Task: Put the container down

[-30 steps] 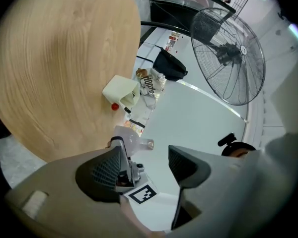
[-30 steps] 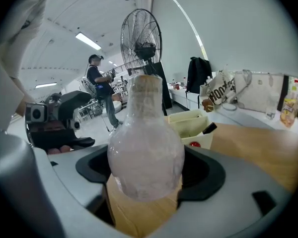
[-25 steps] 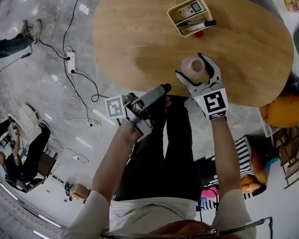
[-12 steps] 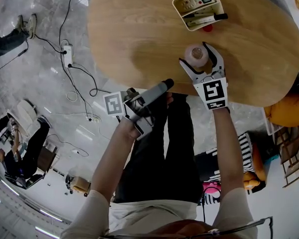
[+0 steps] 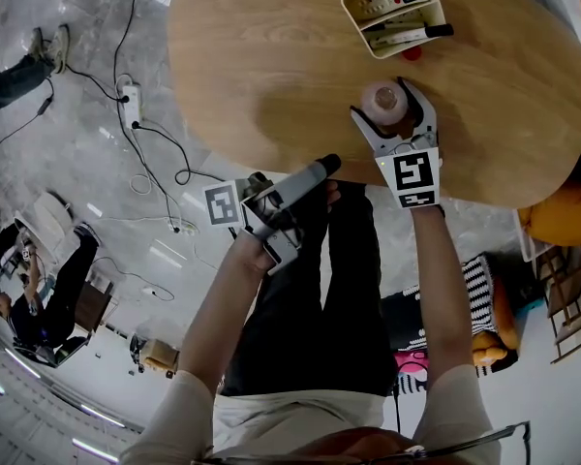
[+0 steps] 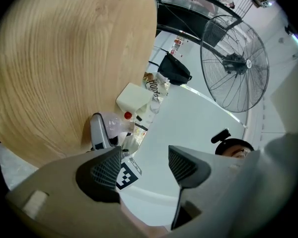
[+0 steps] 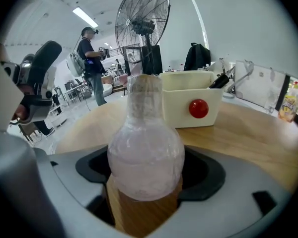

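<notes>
In the head view, the right gripper (image 5: 392,114) reaches out over the wooden table (image 5: 261,66). Its jaws sit on both sides of the container (image 5: 382,97), a small see-through bottle with a round belly. A cream tray (image 5: 356,22) and a little red ball (image 5: 412,53) lie a bit farther away on the table. The left gripper (image 5: 324,168) hangs off the near edge of the table, over the person's legs, so the right one is the one that has the bottle. In the left gripper view, the jaws of the left gripper (image 6: 141,165) are wide apart with nothing between them, and the bottle (image 6: 111,125) shows far off on the table side. In the right gripper view, the jaws of the right gripper (image 7: 149,172) press the round belly of the container (image 7: 144,148) from left and right. The bottle stands straight up, with its thin neck on top. The wood of the table (image 7: 248,138) is right under its bottom, but I cannot tell if the two touch. So I think the next move is straight down, and then the jaws can let go. The tray is behind the bottle, with room in between.
</notes>
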A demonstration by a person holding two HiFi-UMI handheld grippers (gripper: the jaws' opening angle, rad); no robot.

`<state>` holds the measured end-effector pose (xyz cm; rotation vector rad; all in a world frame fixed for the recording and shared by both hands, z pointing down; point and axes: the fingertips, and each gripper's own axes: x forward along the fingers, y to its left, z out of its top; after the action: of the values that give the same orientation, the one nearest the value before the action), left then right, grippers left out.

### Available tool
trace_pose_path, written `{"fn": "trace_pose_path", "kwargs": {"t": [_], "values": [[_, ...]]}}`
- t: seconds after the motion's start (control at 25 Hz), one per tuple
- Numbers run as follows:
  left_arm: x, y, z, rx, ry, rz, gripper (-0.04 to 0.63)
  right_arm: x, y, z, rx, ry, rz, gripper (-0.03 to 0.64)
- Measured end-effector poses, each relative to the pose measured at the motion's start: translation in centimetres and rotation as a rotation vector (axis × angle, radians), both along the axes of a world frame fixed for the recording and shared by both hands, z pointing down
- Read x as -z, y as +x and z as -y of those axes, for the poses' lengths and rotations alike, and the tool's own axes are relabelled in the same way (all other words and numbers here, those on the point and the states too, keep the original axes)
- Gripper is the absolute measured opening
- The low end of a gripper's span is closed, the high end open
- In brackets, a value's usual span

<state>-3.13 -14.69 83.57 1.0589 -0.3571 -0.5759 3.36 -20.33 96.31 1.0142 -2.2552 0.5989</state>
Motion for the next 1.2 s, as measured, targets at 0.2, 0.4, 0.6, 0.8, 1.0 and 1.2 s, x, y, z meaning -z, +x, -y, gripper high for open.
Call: {"fn": "trace_pose_path", "kwargs": {"t": [0.2, 0.4, 0.6, 0.8, 1.0, 1.2], "values": [[-0.3, -0.2, -0.3, -0.004, -0.006, -0.001, 0.291, -0.3, 0.0, -0.3, -0.006, 0.012, -0.038, 0.396], [-0.1, -0.1, -0.3, -0.006, -0.004, -0.004, 0.291, -1.1, 0.6, -1.1, 0.020, 0.012, -0.136, 0.397], [0.5, -0.3, -0.1, -0.008, 0.010, -0.005, 0.291, -0.9, 0.9, -1.5, 0.015, -0.001, -0.145, 0.397], [3.3, -0.5, 0.1, -0.013, 0.028, -0.003, 0.291, 2.5, 1.0, -1.9, -0.011, -0.033, -0.084, 0.397], [9.1, -0.1, 0.4, -0.047, 0.077, 0.031, 0.291, 10.2, 1.4, -2.4, -0.040, -0.041, -0.027, 0.396], [17.2, 2.3, 0.5, -0.113, 0.197, 0.065, 0.281, 20.7, 3.4, -3.2, -0.096, -0.006, 0.040, 0.364]]}}
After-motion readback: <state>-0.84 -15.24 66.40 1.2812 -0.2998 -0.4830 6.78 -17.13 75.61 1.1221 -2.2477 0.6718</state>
